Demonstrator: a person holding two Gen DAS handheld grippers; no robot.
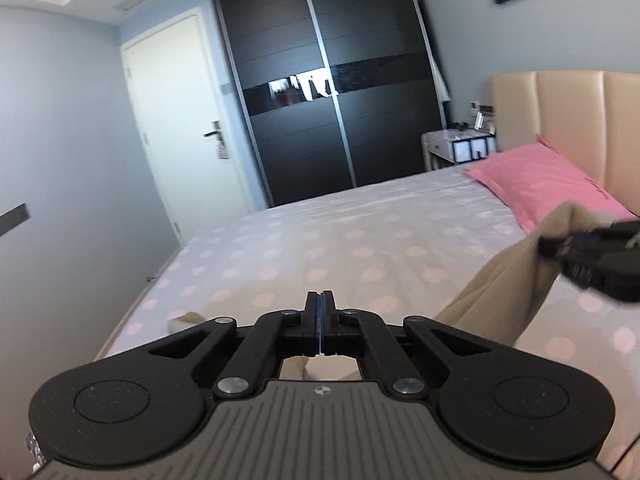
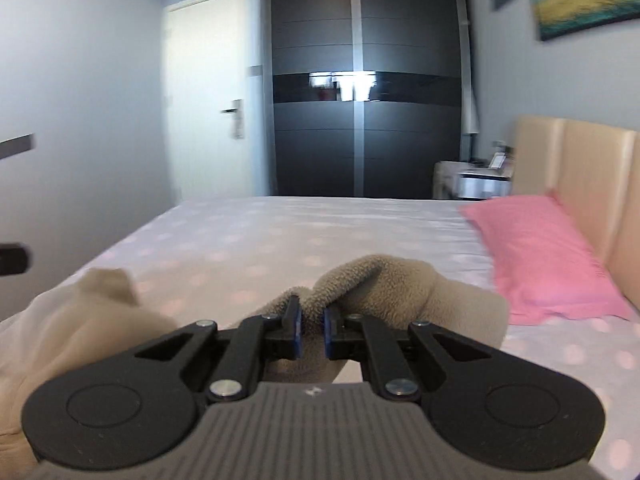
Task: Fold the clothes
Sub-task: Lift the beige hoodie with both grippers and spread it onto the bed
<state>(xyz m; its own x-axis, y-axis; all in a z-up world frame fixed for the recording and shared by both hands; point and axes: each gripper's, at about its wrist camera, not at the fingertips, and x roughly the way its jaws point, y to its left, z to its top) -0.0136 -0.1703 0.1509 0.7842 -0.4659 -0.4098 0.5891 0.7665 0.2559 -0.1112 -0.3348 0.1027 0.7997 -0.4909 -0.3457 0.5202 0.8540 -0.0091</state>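
A beige fleece garment (image 2: 400, 280) lies partly on the bed, and one end of it is lifted. My right gripper (image 2: 312, 322) is shut on a bunched fold of that garment, which fills the narrow gap between its blue pads. In the left wrist view the right gripper (image 1: 560, 246) hangs at the right edge with the garment (image 1: 500, 280) draping down from it. My left gripper (image 1: 320, 312) is shut, pads pressed together, with nothing visible between the tips. A little beige cloth (image 1: 296, 364) shows beneath its linkage.
The bed (image 1: 320, 240) has a pale dotted sheet, a pink pillow (image 2: 540, 256) and a padded beige headboard (image 2: 580, 184) on the right. Beyond it stand a dark sliding wardrobe (image 1: 328, 100), a white door (image 1: 176, 120) and a nightstand (image 1: 456, 148).
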